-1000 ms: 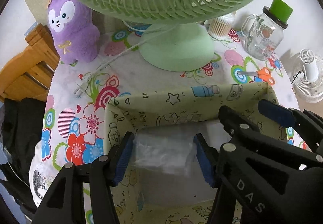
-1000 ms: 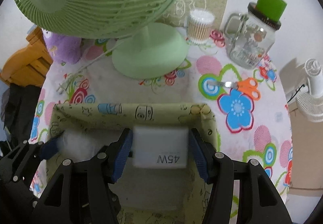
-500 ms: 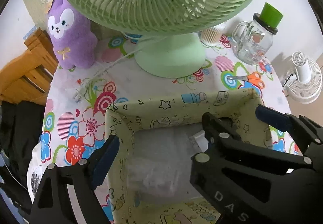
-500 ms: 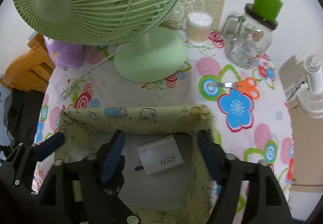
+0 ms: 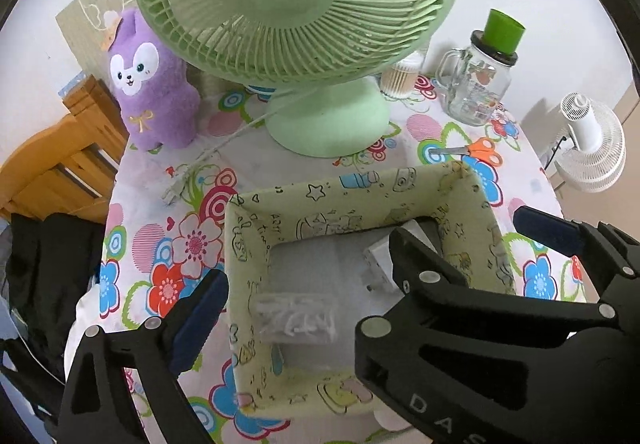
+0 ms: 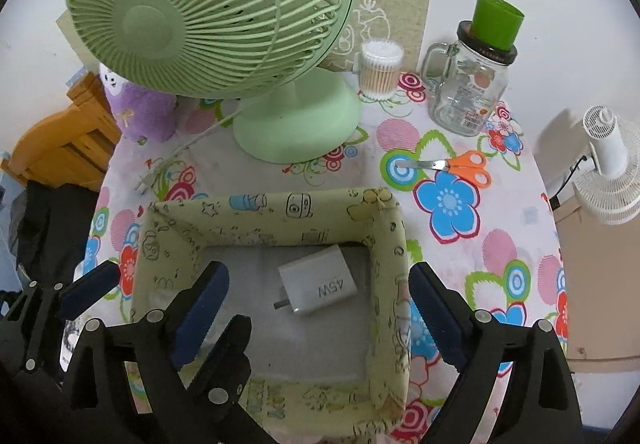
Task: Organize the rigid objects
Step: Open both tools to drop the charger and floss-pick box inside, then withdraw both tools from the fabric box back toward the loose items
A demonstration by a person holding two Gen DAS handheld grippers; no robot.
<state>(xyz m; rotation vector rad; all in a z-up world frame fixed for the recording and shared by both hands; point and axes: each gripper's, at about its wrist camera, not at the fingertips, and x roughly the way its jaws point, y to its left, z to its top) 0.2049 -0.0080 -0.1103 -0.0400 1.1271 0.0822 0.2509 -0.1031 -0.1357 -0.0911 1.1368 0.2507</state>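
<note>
Both tools have just been opening and stand wide, holding nothing: left tool point(image 5: 304, 292) over the bag point(image 5: 295, 319), right tool point(image 6: 318, 298) over the charger point(image 6: 317, 280), both lying loose in the box point(image 6: 390, 244). Risk: a finger snags the soft box wall on exit, dragging it toward the scissors point(image 6: 460, 165).

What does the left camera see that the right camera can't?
Only the left shows the clear bag in the bin and the purple toy's face. Only the right shows the "45W" on the charger. Both show the bin, green fan, jar, scissors, and both claws, left and right, open and empty after just letting go.
</note>
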